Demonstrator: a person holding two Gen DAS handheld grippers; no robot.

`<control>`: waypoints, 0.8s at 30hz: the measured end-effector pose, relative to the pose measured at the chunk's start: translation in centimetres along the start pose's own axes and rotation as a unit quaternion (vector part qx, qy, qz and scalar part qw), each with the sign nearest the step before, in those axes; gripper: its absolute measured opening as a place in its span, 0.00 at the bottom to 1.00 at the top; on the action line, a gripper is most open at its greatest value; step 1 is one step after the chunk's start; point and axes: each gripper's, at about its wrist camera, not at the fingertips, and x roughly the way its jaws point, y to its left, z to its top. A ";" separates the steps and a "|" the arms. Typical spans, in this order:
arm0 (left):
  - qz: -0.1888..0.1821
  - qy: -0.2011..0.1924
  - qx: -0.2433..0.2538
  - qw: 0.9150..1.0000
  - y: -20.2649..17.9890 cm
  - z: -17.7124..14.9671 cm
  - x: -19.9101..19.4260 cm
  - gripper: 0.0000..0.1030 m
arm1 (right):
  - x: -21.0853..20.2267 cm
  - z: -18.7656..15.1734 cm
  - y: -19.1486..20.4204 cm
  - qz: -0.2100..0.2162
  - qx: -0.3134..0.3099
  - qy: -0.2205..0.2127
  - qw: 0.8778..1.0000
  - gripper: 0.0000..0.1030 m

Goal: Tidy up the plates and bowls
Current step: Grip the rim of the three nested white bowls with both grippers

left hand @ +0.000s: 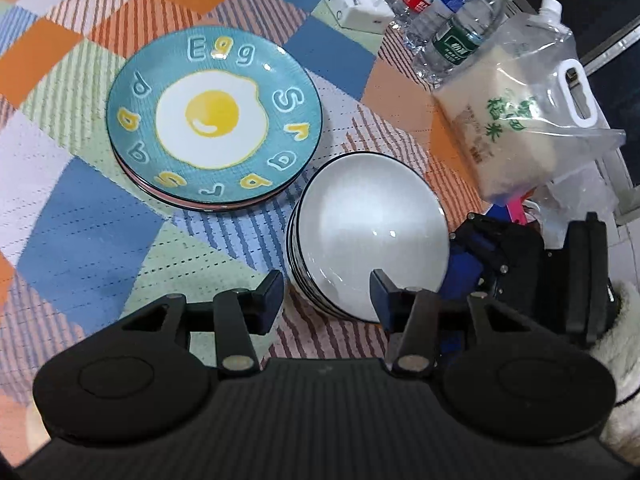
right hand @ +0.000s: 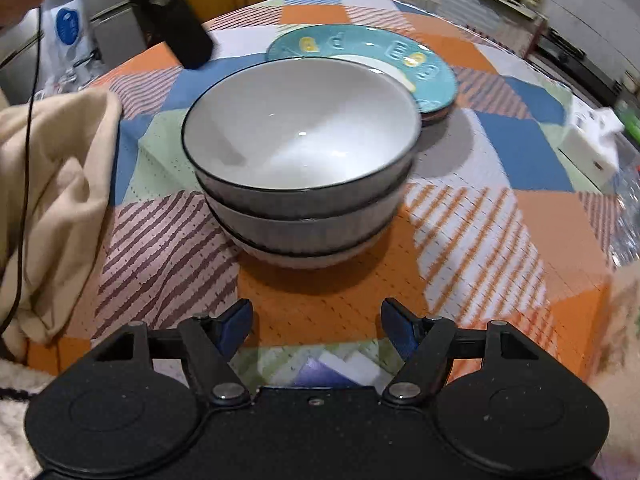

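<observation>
While both black two-finger grippers stood open and empty, the left gripper (left hand: 327, 286) straddled the near rim of the stacked white ceramic bowls with dark rims (left hand: 370, 236), untouched. The right gripper (right hand: 316, 320) hovered short of that stack. Beside the bowls, teal egg-printed plates (left hand: 214, 116) lay stacked mid-tabletop on the patchwork tablecloth (left hand: 80, 220).

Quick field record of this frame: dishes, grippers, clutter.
bowls: three white dark-rimmed ceramic bowls nested in one stack on the patchwork tablecloth
plates: teal fried-egg plate on top of a plate stack, beside the bowls
left gripper: open, empty, one finger over the bowl rim
right gripper: open, empty, short of the bowls
clutter: water bottles, rice bag
</observation>
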 end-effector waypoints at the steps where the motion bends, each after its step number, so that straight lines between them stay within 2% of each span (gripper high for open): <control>1: -0.006 0.001 -0.004 1.000 0.3 0.0 0.6 0.45 | 0.3 0.0 0.0 -0.002 -0.004 -0.009 1.000 0.73; 6: -0.029 -0.006 -0.018 0.999 1.5 -0.6 2.8 0.46 | 1.5 -0.5 0.0 -0.005 -0.017 -0.053 0.998 0.75; 8: -0.039 -0.010 -0.026 0.999 1.9 -0.8 3.6 0.46 | 1.7 -0.5 -0.1 -0.010 -0.014 -0.065 0.998 0.82; 9: -0.041 -0.014 -0.031 0.999 2.2 -0.8 4.0 0.46 | 1.9 -0.4 -0.1 -0.016 -0.013 -0.068 0.997 0.88; 10: -0.043 -0.019 -0.033 0.998 2.4 -0.8 4.2 0.46 | 2.0 -0.3 0.0 -0.016 -0.012 -0.072 0.997 0.90; 18: -0.058 -0.036 -0.053 0.996 3.4 -1.2 5.9 0.41 | 3.8 0.2 -0.2 0.006 0.020 -0.102 0.995 0.90; 24: -0.046 -0.049 -0.047 0.997 3.3 -1.1 6.3 0.39 | 5.0 0.6 0.2 0.013 0.028 -0.135 0.990 0.94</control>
